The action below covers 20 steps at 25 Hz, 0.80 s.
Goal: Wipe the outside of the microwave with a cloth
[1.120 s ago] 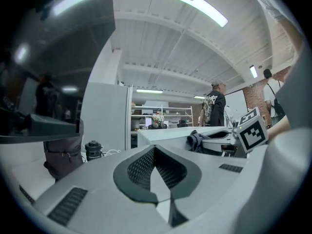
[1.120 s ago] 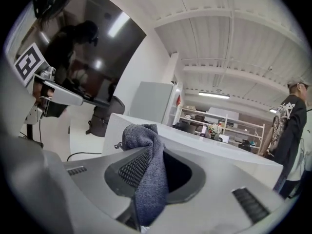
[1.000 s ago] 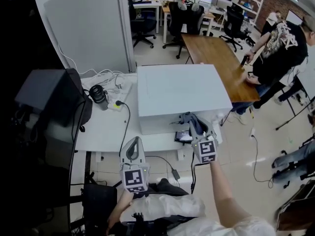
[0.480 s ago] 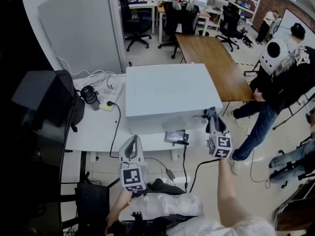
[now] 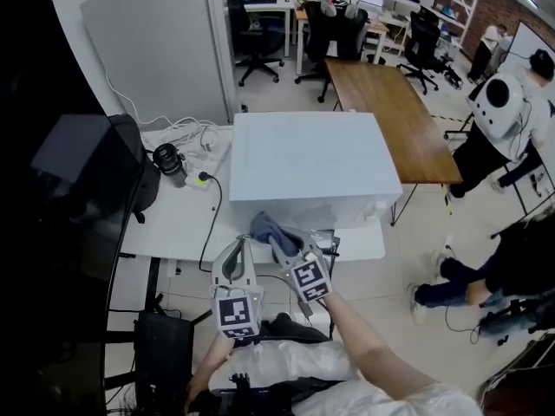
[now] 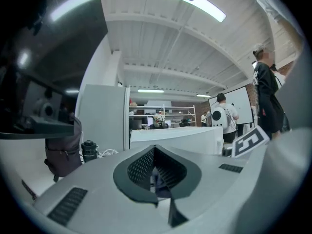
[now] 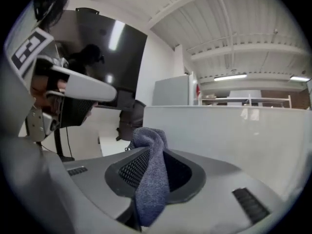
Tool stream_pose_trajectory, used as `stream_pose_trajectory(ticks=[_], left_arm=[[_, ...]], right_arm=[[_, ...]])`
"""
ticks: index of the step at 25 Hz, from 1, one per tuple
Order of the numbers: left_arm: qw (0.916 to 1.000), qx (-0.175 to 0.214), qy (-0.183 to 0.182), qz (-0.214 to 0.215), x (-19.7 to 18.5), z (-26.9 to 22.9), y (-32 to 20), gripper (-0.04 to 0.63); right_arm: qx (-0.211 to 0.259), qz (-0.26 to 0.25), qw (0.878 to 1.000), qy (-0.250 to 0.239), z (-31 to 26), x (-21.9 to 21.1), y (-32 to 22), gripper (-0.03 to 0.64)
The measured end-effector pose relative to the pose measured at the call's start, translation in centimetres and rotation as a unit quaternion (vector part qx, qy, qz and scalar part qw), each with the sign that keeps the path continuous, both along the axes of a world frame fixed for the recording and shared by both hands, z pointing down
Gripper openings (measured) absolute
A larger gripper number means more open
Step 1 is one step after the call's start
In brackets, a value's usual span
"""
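While the white table (image 5: 173,224) carries it, the microwave (image 5: 312,167) shows as a plain white box with a flat top, its front face turned toward the person. The left gripper (image 5: 232,250) sits at the table's near edge, jaws closed on nothing. The right gripper (image 5: 279,243) pinches a blue-grey knitted cloth (image 7: 151,179), which is bunched and drooping, just in front of the lower left of the microwave's front face.
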<state>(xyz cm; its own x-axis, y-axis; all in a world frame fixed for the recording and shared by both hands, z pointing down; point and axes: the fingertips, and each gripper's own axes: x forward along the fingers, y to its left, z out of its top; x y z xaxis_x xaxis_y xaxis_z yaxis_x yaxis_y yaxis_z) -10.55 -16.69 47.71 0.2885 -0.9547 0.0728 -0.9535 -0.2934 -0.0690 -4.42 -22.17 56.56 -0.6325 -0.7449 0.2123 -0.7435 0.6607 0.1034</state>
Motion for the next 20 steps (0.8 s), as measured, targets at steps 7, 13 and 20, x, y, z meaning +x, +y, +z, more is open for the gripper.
stream_pose_trajectory(ticks=[7,13,20], left_arm=[[0.9990,-0.007,-0.008,-0.043,-3.0,0.3,0.8,-0.008],[0.9988,-0.009,-0.005,-0.049,-3.2,0.4,0.5,-0.008],[0.9999,-0.008,-0.004,-0.012,-0.1,0.4,-0.2,-0.008]], right_arm=[[-0.043,-0.010,0.999,0.027,3.8,-3.5,-3.6,0.110],[-0.033,0.055,0.997,0.029,3.4,5.6,-3.6,0.110],[-0.035,0.192,0.979,0.054,3.1,21.1,-3.4,0.110]])
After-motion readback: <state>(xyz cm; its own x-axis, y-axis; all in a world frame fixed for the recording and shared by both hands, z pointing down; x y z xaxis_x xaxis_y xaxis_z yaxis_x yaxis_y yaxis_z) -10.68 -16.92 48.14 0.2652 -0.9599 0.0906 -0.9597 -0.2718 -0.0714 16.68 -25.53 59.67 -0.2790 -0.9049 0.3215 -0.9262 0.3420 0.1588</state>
